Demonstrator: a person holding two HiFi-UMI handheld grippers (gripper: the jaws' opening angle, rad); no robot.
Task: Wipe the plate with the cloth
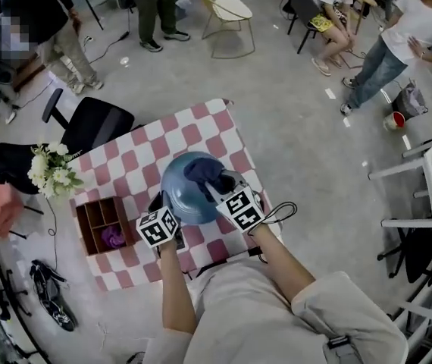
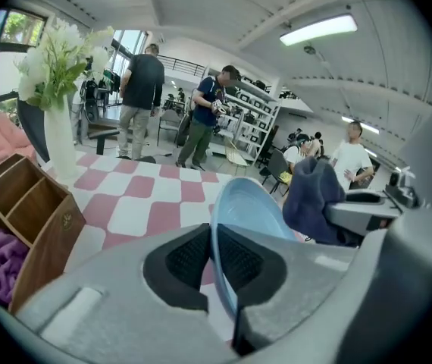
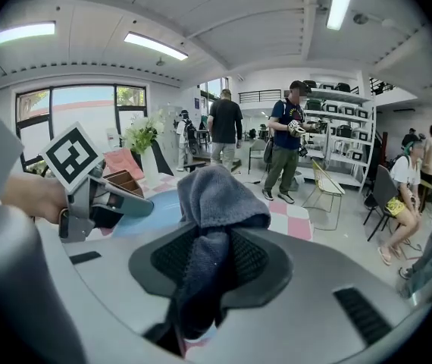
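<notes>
A light blue plate is held tilted above the pink-and-white checkered table. My left gripper is shut on the plate's near-left rim; in the left gripper view the plate stands on edge between the jaws of the left gripper. My right gripper is shut on a dark blue cloth, which rests against the plate's upper face. The right gripper view shows the cloth bunched between the jaws of the right gripper, with the plate behind it.
A wooden compartment box with a purple cloth inside sits at the table's left. A vase of white flowers stands beside it. A black chair is beyond the table. People stand further off.
</notes>
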